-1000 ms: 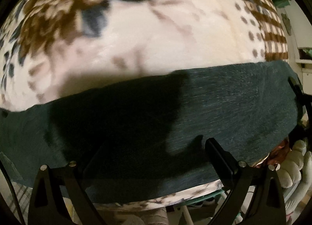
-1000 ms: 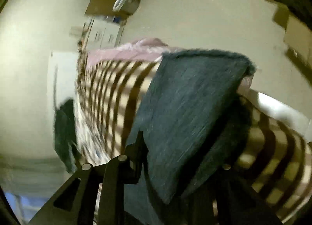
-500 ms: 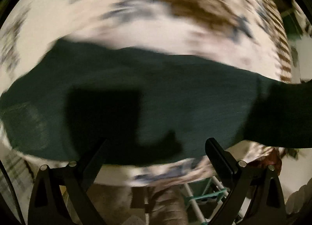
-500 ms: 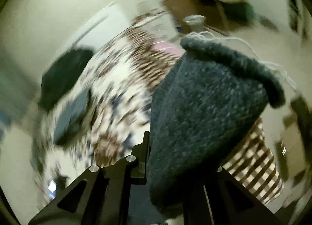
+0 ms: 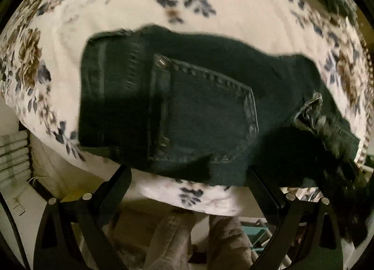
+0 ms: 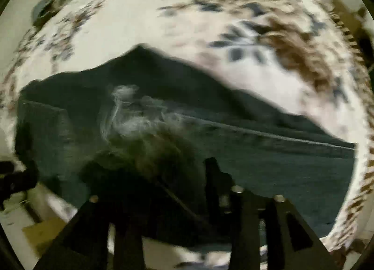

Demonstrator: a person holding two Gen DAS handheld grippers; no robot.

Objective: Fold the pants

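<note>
Now the leg end of the dark pants has come over onto the seat part, and they lie doubled on the flowery bed cover. The right gripper has just been opening, its frayed hem slipping free. The left gripper stands open and empty. Best to pat the edges even. A person's legs show below; nothing blocks the way.
</note>
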